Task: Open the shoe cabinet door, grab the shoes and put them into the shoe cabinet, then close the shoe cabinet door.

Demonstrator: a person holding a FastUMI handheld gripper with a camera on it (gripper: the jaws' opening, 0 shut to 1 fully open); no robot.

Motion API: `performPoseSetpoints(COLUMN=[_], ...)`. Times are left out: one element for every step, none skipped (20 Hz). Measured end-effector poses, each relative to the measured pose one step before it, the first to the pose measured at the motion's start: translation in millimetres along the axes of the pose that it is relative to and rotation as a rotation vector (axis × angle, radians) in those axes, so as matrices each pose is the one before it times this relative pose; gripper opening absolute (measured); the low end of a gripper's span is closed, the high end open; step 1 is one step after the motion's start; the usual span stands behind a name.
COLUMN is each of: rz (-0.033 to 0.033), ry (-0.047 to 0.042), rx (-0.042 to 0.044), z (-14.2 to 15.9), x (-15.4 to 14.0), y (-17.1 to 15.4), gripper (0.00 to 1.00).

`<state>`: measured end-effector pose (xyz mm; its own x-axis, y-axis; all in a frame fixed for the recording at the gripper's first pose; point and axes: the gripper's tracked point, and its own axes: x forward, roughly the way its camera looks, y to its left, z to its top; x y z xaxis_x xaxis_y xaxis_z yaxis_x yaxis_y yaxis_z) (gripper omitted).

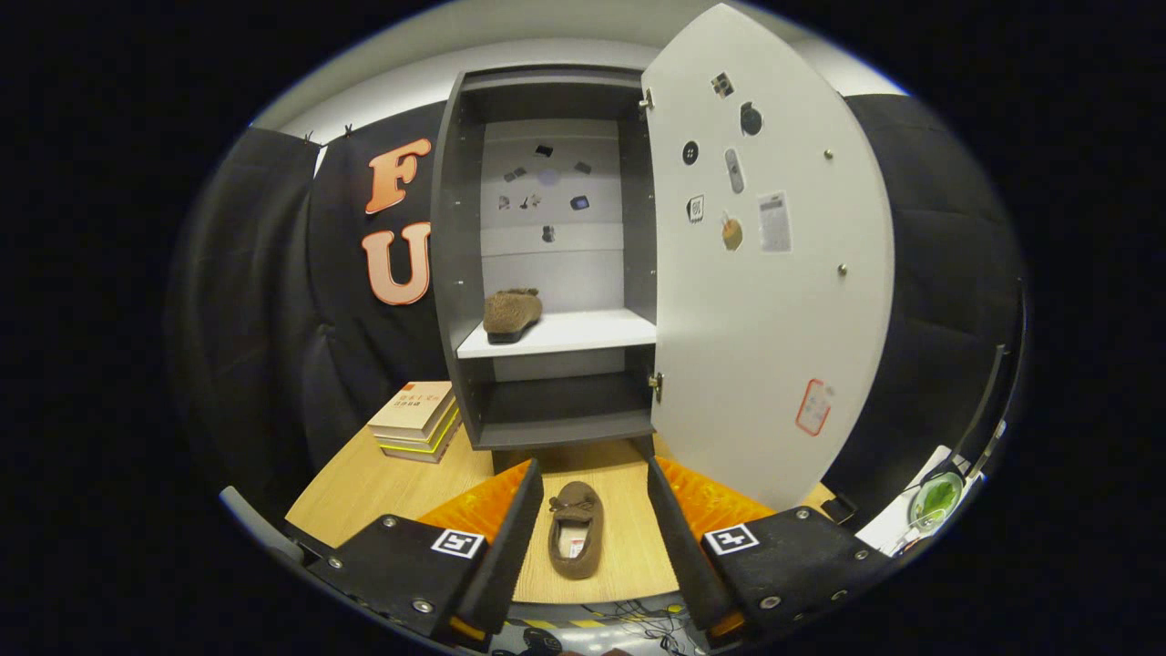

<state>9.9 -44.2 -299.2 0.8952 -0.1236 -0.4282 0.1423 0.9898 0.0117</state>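
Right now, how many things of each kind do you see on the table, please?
Shoes: 2, one on the cabinet shelf, one on the table between the open gripper fingers
Cabinets: 1, door open
Book stacks: 1
Total: 4

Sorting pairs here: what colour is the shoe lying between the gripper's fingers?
Brown, matching the other shoe on the shelf; the shoe shows in the gripper view.

The gripper (590, 510) had two wide flat fingers, spread apart, each with shiny screws and a square black-and-white tag
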Motion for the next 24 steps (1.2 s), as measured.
performPoseSetpoints(rz=[0.00447, 0.00796, 0.01228, 0.00733, 0.00075, -0.00177, 0.00016, 0.00108, 0.00403, 0.00825, 0.01221, 0.00764, 0.00939, 0.00960, 0.00228, -0.00447, -0.00009, 0.00151, 0.00352, 0.00567, 0.00423, 0.00627, 0.00077, 0.00204], ry=[0.00727, 0.00580, 0.01473, 0.02182, 0.01134, 0.00556, 0.01114, 0.01474, 0.01686, 0.01963, 0.02125, 0.02311, 0.02424, 0.01545, 0.00832, 0.00780, 0.01333, 0.01282, 0.00601, 0.01611, 0.01405, 0.01586, -0.00014, -0.00877], rx=[0.00604, 0.01095, 0.01135, 0.00630, 0.00746, 0.01015, 0.00553, 0.00286, 0.00080, 0.00537, 0.00295, -0.00181, -0.00040, 0.00168, -0.00017, -0.00631, -0.00633, 0.00071, 0.00634, 0.00779, 0.01316, 0.01353, 0.00345, -0.00962], z=[-8.43, -8.89, -10.11, -12.10, -8.89, -6.37, -9.24, -9.91, -9.83, -11.07, -10.70, -11.69, -11.31, -9.42, -6.84, -7.79, -7.68, -6.86, -5.21, -7.59, -6.86, -5.21, -2.91, -0.09], x=[7.38, 6.70, 8.23, 7.98, 8.09, 9.09, 9.16, 8.74, 8.71, 7.69, 9.24, 9.97, 9.32, 8.53, 8.28, 10.29, 9.40, 7.95, 9.06, 8.17, 7.69, 7.84, 6.19, 7.23], y=[3.81, 3.67, 4.51, 2.19, 0.54, -0.56, 0.86, 1.54, 1.44, 2.89, 3.96, 3.26, 2.16, 2.93, 0.58, 0.42, 1.06, 1.49, 1.39, 1.76, 0.64, 0.06, -0.31, 1.50], gripper=[0.79, 0.82, 0.85, 0.86, 0.93, 0.94, 0.94, 0.94, 0.94, 0.94, 0.94, 0.94, 0.94, 0.94, 0.94, 0.94, 0.94, 0.93, 0.93, 0.93, 0.93, 0.93, 0.92, 0.91])
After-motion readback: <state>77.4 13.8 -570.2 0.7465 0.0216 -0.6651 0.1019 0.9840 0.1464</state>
